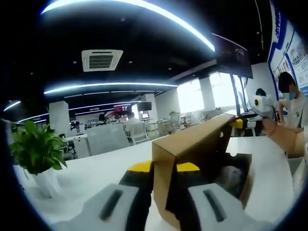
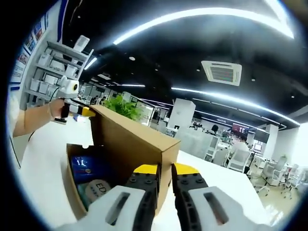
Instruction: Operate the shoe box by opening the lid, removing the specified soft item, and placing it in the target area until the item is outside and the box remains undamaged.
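A brown cardboard shoe box [image 1: 192,144] stands on a white table [image 1: 96,168] with its lid [image 2: 130,132] raised. My left gripper [image 1: 163,166] is shut on one end of the lid, and the lid's edge runs between its yellow-tipped jaws. At the opposite end my right gripper [image 2: 165,168] is shut on the lid's corner. The right gripper [image 1: 262,103] also appears at the far end in the left gripper view, and the left gripper [image 2: 70,89] at the far end in the right gripper view. A pale soft item [image 1: 231,175] lies inside the box, near a blue printed packet [image 2: 86,166].
A potted green plant [image 1: 36,149] stands on the table at one side of the box and also shows behind the lid [image 2: 122,106]. A person [image 1: 291,96] stands near the box's far end. White shelves [image 2: 48,67] line a wall. Desks and chairs [image 1: 110,137] fill the background.
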